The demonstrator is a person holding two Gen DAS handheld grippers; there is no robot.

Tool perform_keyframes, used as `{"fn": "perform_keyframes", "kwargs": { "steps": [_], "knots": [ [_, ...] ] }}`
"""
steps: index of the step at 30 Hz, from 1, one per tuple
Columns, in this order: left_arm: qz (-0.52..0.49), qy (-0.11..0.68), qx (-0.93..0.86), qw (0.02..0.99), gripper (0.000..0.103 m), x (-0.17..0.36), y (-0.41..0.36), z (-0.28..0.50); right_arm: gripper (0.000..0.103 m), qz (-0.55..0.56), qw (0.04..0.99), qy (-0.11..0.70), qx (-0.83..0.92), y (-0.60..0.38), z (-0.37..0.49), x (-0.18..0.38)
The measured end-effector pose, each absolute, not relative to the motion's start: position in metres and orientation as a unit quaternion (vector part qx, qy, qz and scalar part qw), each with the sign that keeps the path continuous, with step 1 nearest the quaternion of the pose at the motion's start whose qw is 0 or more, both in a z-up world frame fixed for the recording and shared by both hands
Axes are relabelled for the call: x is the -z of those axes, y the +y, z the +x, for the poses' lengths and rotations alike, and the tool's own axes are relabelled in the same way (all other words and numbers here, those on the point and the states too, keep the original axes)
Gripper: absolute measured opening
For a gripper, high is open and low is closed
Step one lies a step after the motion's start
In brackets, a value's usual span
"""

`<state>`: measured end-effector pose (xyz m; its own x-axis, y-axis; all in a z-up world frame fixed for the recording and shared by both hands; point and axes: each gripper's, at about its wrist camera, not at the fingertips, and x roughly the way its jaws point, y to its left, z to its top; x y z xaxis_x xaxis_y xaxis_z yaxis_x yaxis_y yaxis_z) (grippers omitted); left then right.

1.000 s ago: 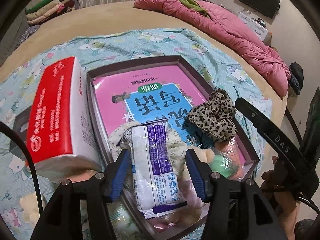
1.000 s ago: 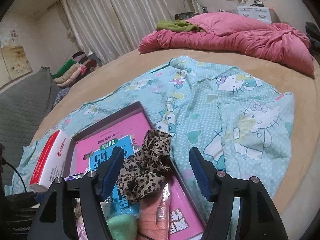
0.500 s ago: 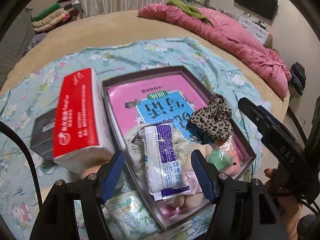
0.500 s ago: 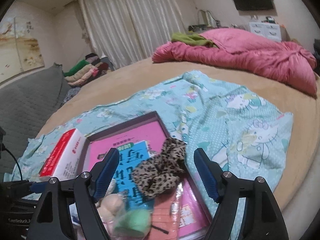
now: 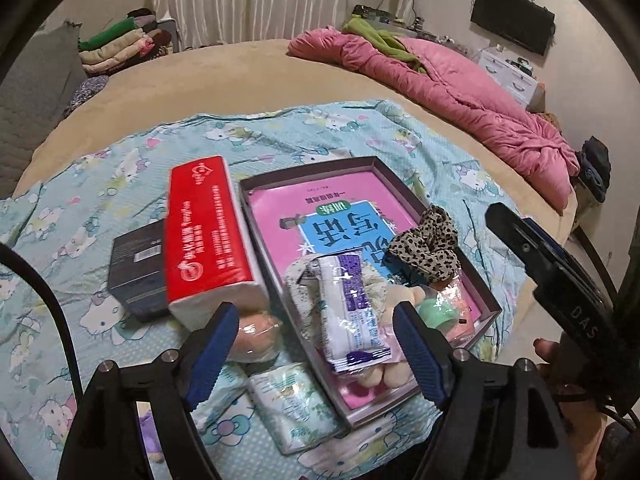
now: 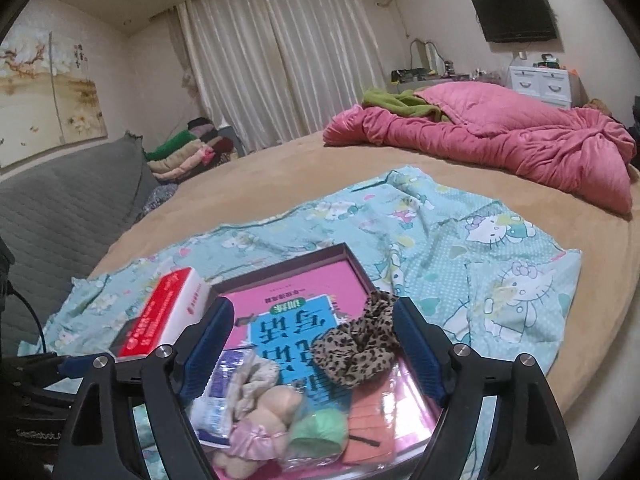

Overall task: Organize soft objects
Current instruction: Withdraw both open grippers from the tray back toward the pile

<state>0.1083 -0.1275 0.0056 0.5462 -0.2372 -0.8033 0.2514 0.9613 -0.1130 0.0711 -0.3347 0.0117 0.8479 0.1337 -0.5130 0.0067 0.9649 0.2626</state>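
Note:
A shallow purple box [image 5: 404, 184] [image 6: 288, 268] lined with a pink and blue booklet lies on the Hello Kitty sheet [image 5: 120, 184]. In it rest a white and purple wipes packet [image 5: 352, 304], a leopard scrunchie [image 5: 428, 248] [image 6: 360, 344], a small plush doll [image 6: 264, 412] and a green ball [image 6: 320, 432]. My left gripper [image 5: 312, 344] hovers above the packet, its jaws opening, nothing pressed between them. My right gripper [image 6: 312, 340] hangs over the scrunchie, jaws also opening and empty. It appears in the left wrist view [image 5: 552, 264] at the right.
A red tissue pack [image 5: 208, 240] [image 6: 168, 312] leans against the box's left side, beside a dark small box [image 5: 140, 268]. A peach sponge [image 5: 256, 332] and a green-patterned tissue pack [image 5: 292, 404] lie in front. A pink quilt [image 6: 500, 136] and folded clothes [image 6: 188, 152] lie beyond.
Both grippers rose and drew back from the box while their jaws widened. The packet and the scrunchie stay lying in the box.

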Motion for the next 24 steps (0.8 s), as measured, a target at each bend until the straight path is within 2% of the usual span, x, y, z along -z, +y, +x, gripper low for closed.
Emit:
{"fn": "perform_keyframes", "kwargs": {
  "steps": [10, 24],
  "knots": [
    [-0.015, 0.446, 0.110, 0.888, 0.079, -0.024, -0.081, 0.096, 0.084, 0.107, 0.957, 0.258, -0.078, -0.299, 0.052, -0.039],
    [-0.039, 0.441, 0.056, 0.895, 0.079, -0.036, -0.017, 0.080, 0.084, 0.060, 0.947, 0.276, -0.152, -0.245, 0.037, -0.049]
  ]
}}
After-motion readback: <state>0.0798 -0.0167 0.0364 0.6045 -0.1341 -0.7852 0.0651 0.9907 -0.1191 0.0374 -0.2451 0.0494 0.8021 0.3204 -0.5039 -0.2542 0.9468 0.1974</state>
